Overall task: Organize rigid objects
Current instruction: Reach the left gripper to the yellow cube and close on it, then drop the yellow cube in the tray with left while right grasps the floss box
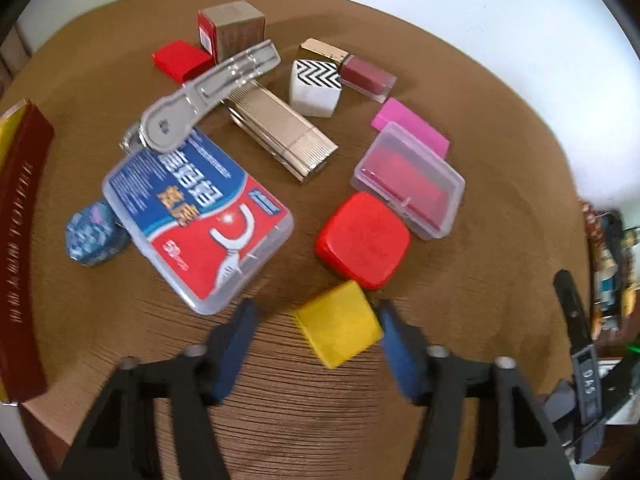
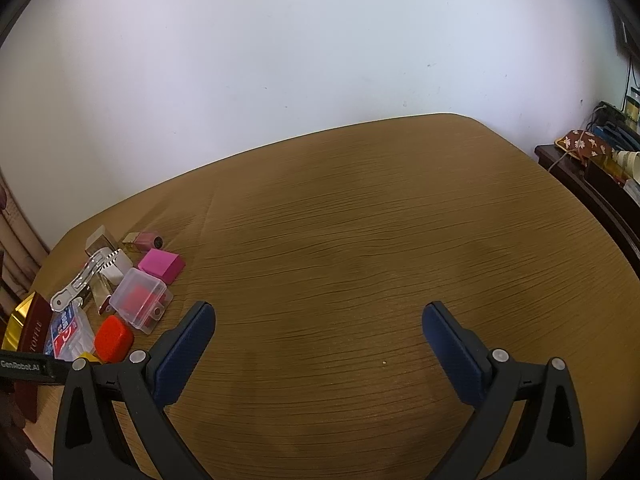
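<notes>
A yellow block [image 1: 338, 323] lies on the brown table [image 1: 280, 400] between the open fingers of my left gripper [image 1: 316, 312]; its right corner sits close to the right finger. Just beyond lie a red rounded box [image 1: 363, 240], a clear case with red contents [image 1: 408, 179], a floss-pick box [image 1: 198, 216], a gold ribbed case [image 1: 282, 132] and a pink block [image 1: 410, 126]. My right gripper [image 2: 318, 312] is open and empty over bare table, with the same pile at its left, including the red box [image 2: 113, 338].
A dark red long box [image 1: 20, 240] lies at the table's left edge. A clear plastic holder [image 1: 208, 92], a zigzag-patterned cube [image 1: 316, 86], a lip-gloss bottle [image 1: 360, 72], a red block [image 1: 180, 60] and a cardboard box [image 1: 234, 28] lie farther back. A dark shelf with clutter [image 2: 600, 160] stands right.
</notes>
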Motion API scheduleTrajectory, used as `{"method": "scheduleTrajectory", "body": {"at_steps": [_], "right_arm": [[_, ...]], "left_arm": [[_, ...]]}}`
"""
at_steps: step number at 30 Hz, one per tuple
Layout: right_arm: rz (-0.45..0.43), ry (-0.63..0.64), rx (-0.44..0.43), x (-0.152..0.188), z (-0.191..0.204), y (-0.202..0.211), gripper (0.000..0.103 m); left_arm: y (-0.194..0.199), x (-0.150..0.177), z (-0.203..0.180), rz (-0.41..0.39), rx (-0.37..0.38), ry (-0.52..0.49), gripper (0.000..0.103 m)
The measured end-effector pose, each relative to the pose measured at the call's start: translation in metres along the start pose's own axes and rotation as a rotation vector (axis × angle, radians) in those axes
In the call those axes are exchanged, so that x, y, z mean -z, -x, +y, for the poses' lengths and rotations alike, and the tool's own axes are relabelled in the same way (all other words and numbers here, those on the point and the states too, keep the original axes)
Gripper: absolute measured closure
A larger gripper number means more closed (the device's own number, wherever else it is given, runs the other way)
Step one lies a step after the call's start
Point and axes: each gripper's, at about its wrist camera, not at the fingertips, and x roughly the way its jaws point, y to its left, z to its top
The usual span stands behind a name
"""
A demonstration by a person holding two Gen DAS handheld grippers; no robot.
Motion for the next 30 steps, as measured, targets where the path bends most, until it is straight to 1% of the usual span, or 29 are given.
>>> {"method": "scheduleTrajectory", "body": {"at_steps": [1,2,5,6,10,12,14,16,17,18,20,22,23,24,26,28,29,30], "right_arm": [[0.001,-0.003,-0.001,0.0,0.0,0.0,0.0],[0.002,-0.006,-0.002,0.0,-0.001,-0.001,0.0],[0.009,-0.023,-0.006,-0.001,-0.002,-0.003,0.0],[0.012,-0.027,-0.008,-0.001,-0.003,-0.004,0.0],[0.037,-0.058,-0.011,-0.001,-0.009,-0.009,0.0],[0.041,-0.059,-0.014,-0.001,-0.009,-0.01,0.0],[0.033,-0.022,-0.033,-0.001,-0.004,-0.007,0.0],[0.036,0.062,-0.062,0.001,0.012,-0.006,0.0],[0.055,0.114,-0.098,0.002,0.022,-0.006,0.0],[0.084,0.154,-0.176,0.004,0.034,-0.005,0.0],[0.148,0.167,-0.359,0.006,0.054,-0.002,0.0],[0.234,0.15,-0.579,0.007,0.083,-0.001,0.0],[0.258,0.16,-0.625,0.006,0.096,-0.002,0.0],[0.265,0.205,-0.639,0.004,0.118,-0.003,0.0],[0.253,0.338,-0.634,0.001,0.159,-0.004,0.0],[0.279,0.44,-0.653,0.0,0.191,-0.009,0.0],[0.3,0.507,-0.653,0.001,0.213,-0.014,0.0],[0.305,0.551,-0.646,0.004,0.224,-0.016,0.0]], "left_arm": [[0.0,0.001,0.0,-0.005,0.001,-0.001,0.06],[0.001,0.0,0.0,-0.008,-0.001,-0.002,0.061],[0.008,0.006,0.005,-0.022,0.009,0.003,0.072],[0.017,0.015,0.012,-0.026,0.018,0.003,0.073],[0.029,0.035,0.028,-0.037,0.048,0.001,0.073],[0.037,0.047,0.036,-0.052,0.045,-0.007,0.073],[0.048,0.059,0.045,-0.069,0.039,-0.015,0.073],[0.06,0.07,0.058,-0.079,0.049,-0.014,0.073],[0.063,0.071,0.063,-0.083,0.049,-0.011,0.073],[0.066,0.076,0.068,-0.087,0.048,-0.01,0.073],[0.077,0.08,0.076,-0.102,0.046,-0.013,0.073],[0.089,0.086,0.091,-0.121,0.037,-0.005,0.073],[0.093,0.084,0.084,-0.124,0.037,-0.001,0.073],[0.1,0.086,0.093,-0.133,0.04,0.012,0.073],[0.109,0.083,0.092,-0.147,0.032,0.024,0.073],[0.121,0.084,0.105,-0.167,0.024,0.037,0.073],[0.125,0.083,0.111,-0.175,0.021,0.046,0.073],[0.132,0.082,0.119,-0.184,0.015,0.055,0.073]]}}
